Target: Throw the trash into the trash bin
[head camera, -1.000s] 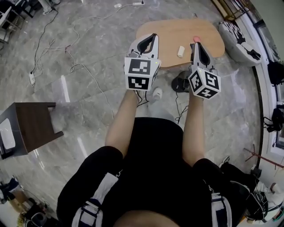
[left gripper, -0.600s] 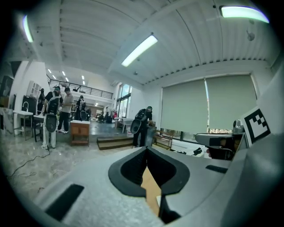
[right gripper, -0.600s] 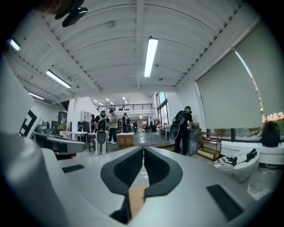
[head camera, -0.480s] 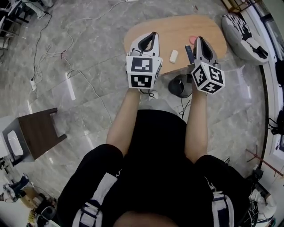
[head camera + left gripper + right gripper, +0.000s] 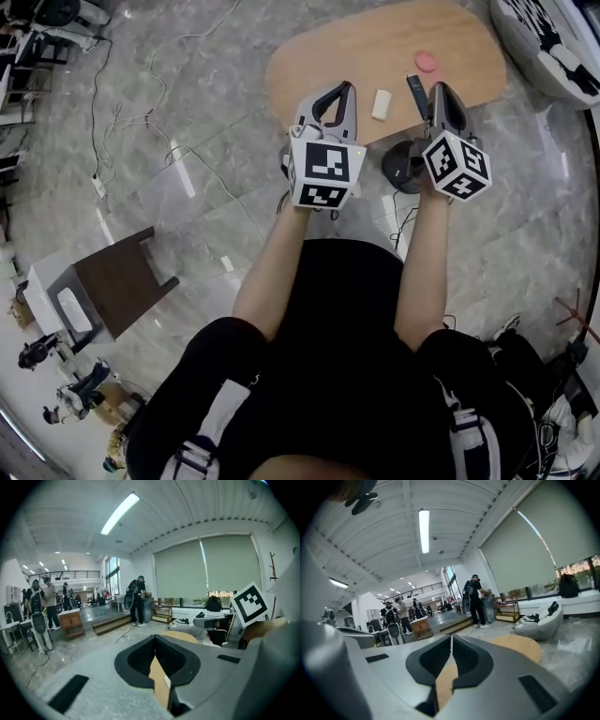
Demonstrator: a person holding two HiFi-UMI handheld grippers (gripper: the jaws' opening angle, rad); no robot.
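An oval wooden table (image 5: 328,56) stands ahead of me. On it lie a small white piece of trash (image 5: 381,103), a pink disc (image 5: 427,60) and a dark flat bar (image 5: 413,91). My left gripper (image 5: 345,87) hovers at the table's near edge, left of the white piece, jaws shut with nothing between them (image 5: 154,637). My right gripper (image 5: 438,86) is just right of the dark bar, also shut and holding nothing (image 5: 451,637). No trash bin is in view.
The table's black round base (image 5: 403,169) and loose cables (image 5: 187,159) lie on the marble floor. A dark brown side table (image 5: 112,281) stands at the left. A white patterned beanbag (image 5: 553,47) sits at the far right. Several people stand in the background (image 5: 42,606).
Both grippers have come forward and down toward the table, which now looks nearer and larger. Their jaws stayed shut throughout.
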